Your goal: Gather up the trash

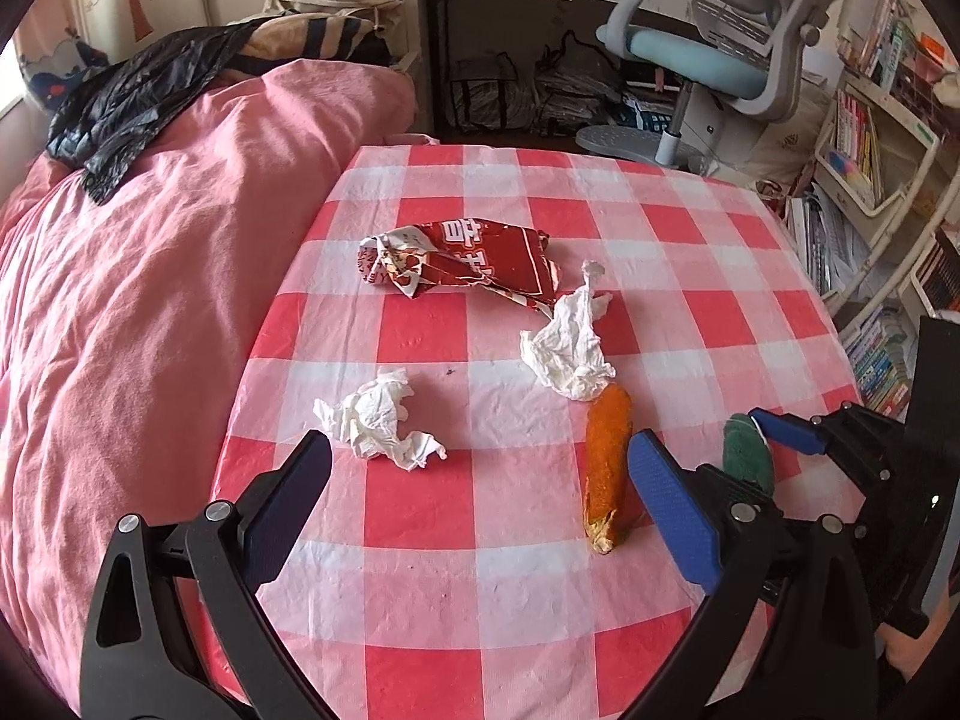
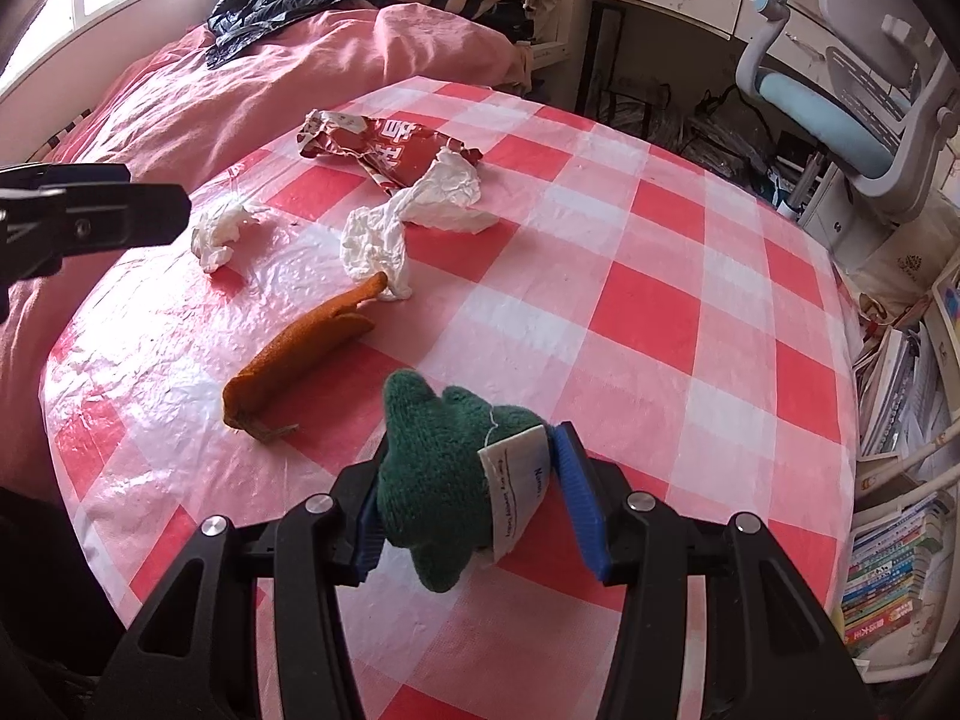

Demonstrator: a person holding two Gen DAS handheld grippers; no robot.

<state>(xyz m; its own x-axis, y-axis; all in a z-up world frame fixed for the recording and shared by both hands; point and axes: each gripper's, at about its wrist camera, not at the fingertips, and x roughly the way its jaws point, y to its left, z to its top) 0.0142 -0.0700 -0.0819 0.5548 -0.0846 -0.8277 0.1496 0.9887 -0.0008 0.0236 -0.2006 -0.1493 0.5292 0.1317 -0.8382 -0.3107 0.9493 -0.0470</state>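
Each claw was matte black plastic with triangular cut-outs in its arms, round silver screws at the pivots, and ribbed blue pads: the left claw [image 1: 480,468], the right claw [image 2: 468,492].

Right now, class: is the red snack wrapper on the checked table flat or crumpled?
Crumpled. The red snack wrapper lies creased and twisted, its one end bunched, on the checked table.

Open cloth right of the carrot toy [image 2: 300,348]; tissues [image 2: 378,240] crowd behind.
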